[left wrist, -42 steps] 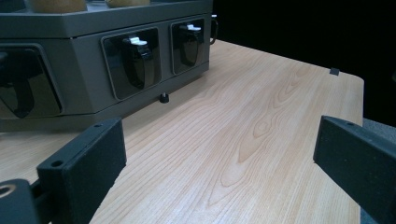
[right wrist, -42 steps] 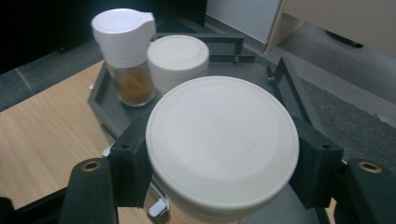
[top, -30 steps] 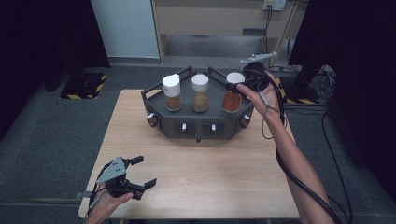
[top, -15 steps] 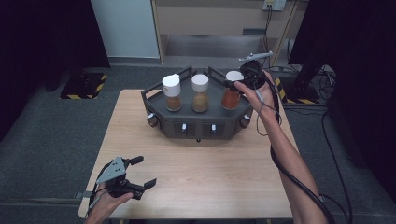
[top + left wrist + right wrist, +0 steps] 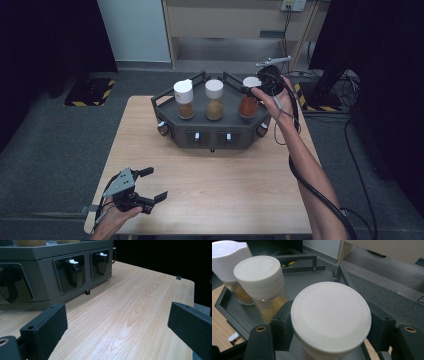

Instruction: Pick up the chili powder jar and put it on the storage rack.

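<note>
Jaws of the right gripper [image 5: 329, 337] flank the jar's white lid [image 5: 331, 318].

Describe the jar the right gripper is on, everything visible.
The red jar is the rightmost of three on the grey rack. It looks like clear glass or plastic holding reddish-orange powder, with a round, flat white cap. It stands upright. The right gripper comes from above and behind, its black fingers pressed against opposite sides of the cap. The jar's base is hidden, so whether it is lifted cannot be told.
</note>
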A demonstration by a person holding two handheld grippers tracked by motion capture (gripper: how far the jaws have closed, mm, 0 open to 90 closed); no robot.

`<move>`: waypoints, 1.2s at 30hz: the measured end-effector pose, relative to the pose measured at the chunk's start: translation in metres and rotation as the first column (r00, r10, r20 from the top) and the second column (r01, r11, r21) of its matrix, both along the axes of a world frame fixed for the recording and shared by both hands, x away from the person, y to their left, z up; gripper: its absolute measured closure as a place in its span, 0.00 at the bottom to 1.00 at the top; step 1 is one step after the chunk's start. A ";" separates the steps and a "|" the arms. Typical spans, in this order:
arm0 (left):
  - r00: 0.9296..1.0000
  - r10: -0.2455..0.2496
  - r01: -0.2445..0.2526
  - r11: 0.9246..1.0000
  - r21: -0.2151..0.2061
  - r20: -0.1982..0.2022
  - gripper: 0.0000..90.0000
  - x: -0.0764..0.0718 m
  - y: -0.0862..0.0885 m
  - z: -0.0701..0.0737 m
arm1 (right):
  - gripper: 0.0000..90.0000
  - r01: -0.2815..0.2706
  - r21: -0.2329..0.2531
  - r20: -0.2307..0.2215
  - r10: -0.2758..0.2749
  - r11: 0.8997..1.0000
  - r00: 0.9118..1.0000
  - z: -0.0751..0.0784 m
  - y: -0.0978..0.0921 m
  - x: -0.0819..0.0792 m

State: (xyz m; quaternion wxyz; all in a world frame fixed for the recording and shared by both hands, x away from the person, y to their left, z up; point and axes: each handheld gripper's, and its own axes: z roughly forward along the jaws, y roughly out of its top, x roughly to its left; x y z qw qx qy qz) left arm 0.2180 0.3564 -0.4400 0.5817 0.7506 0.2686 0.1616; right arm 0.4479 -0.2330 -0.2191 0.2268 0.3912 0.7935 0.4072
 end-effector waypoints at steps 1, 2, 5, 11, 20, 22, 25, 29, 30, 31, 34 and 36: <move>1.000 0.000 0.000 1.000 0.000 0.000 0.01 0.000 0.000 0.000 | 0.38 -0.001 -0.001 -0.001 0.001 1.000 1.000 -0.001 0.000 0.001; 1.000 0.001 -0.001 1.000 0.000 0.000 0.01 0.000 0.000 0.000 | 0.38 -0.003 -0.001 -0.001 0.003 1.000 1.000 -0.002 0.000 0.001; 1.000 0.000 0.000 1.000 -0.001 0.000 0.01 0.000 0.000 0.000 | 0.38 -0.006 -0.004 -0.007 0.006 1.000 1.000 -0.004 0.002 0.003; 1.000 0.001 -0.001 1.000 0.000 0.000 0.01 0.000 0.000 0.000 | 0.38 -0.008 -0.010 -0.015 0.008 1.000 1.000 -0.007 0.005 0.006; 1.000 0.000 0.000 1.000 0.001 -0.002 0.01 0.000 0.000 0.000 | 0.38 -0.010 -0.017 -0.029 0.009 1.000 1.000 -0.011 0.006 0.009; 1.000 -0.001 0.001 1.000 0.001 -0.002 0.01 0.000 0.000 0.000 | 0.38 -0.010 -0.014 -0.028 0.009 1.000 1.000 -0.012 0.005 0.009; 1.000 0.000 0.000 1.000 0.001 -0.003 0.01 0.000 0.000 0.000 | 0.38 -0.011 -0.012 -0.027 0.010 1.000 1.000 -0.013 0.005 0.010; 1.000 -0.003 0.003 1.000 0.006 -0.003 0.01 0.000 0.000 0.001 | 0.38 -0.011 -0.021 -0.014 0.011 1.000 1.000 -0.014 0.007 0.008; 1.000 -0.003 0.003 1.000 0.006 -0.003 0.01 0.000 0.000 0.001 | 0.38 -0.012 -0.022 -0.010 0.012 1.000 1.000 -0.014 0.007 0.008; 1.000 -0.004 0.004 1.000 0.007 -0.003 0.01 0.000 0.000 0.001 | 0.38 -0.014 -0.022 -0.009 0.014 1.000 1.000 -0.015 0.007 0.008; 1.000 -0.004 0.004 1.000 0.006 -0.004 0.01 0.000 0.000 0.001 | 0.36 -0.014 -0.002 -0.001 0.014 1.000 1.000 -0.017 0.004 0.007; 1.000 -0.004 0.004 1.000 0.006 -0.003 0.01 0.000 0.000 0.001 | 0.32 -0.001 0.006 -0.005 0.001 1.000 1.000 -0.016 0.003 0.007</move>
